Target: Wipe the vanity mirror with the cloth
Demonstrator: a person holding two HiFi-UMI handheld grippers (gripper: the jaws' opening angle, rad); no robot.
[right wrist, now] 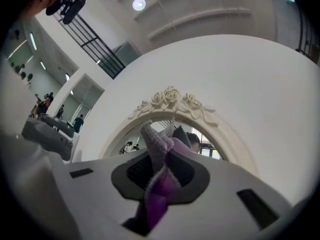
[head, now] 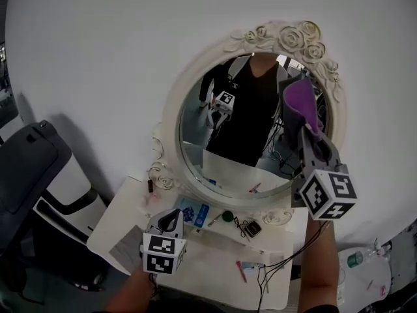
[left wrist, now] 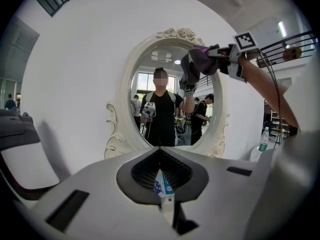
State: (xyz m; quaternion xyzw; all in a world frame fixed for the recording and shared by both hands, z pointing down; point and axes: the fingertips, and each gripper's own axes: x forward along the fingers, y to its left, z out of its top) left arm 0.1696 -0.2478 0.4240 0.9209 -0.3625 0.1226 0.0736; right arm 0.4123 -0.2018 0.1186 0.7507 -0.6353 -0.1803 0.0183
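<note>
Dark chair (head: 29, 165) left; blue packet (head: 194, 212), perhaps tissues, on white table (head: 208, 261).

Right gripper (right wrist: 161, 176): jaws closed on cloth (right wrist: 159, 154), purple and grey, bunched, sticking up past jaw tips. Cloth top overlaps upper glass of vanity mirror (right wrist: 127, 143); contact not resolvable. Cream frame (right wrist: 172, 100), carved roses at crest. White wall (right wrist: 230, 69) behind. Ceiling lamp (right wrist: 139, 4) lit. Black railing (right wrist: 95, 41) upper left.

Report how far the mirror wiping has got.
Done: the cloth is clamped in the right gripper. In hand: it is raised at the mirror's upper right. Left: the wiping itself; no cleaned patch can be told. The left gripper hangs low over the table.
</note>
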